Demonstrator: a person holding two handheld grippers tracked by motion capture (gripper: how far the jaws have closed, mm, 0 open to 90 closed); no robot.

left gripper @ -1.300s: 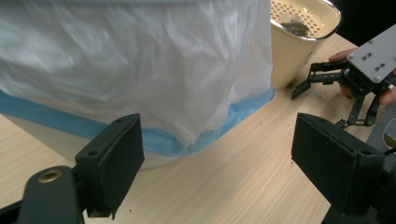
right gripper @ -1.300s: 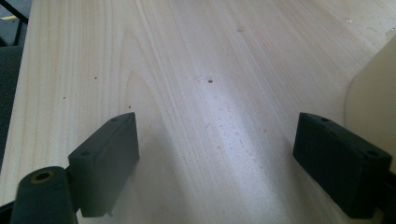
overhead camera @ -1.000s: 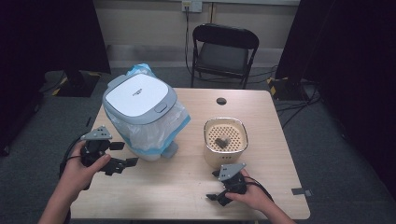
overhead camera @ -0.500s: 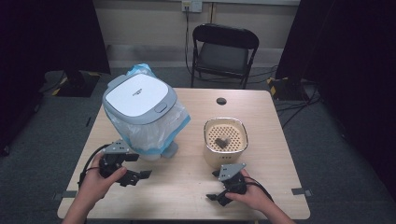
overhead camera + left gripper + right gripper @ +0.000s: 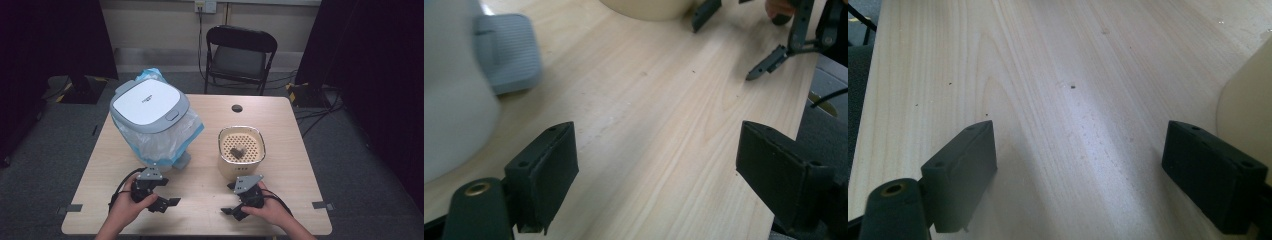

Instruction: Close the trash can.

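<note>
We see bin (image 5: pixel 152 125) upright, pedal (image 5: pixel 506 50) facing us; left gripper (image 5: pixel 162 197), right gripper (image 5: pixel 235 200) jaws spread (nothing between).

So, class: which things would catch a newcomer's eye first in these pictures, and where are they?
First, the white-lidded pedal bin with its plastic liner at the table's back left. Next, the cream perforated basket right of centre, with a small dark object inside. Nearest the person, the left tongs and right tongs sit open on the wood.
</note>
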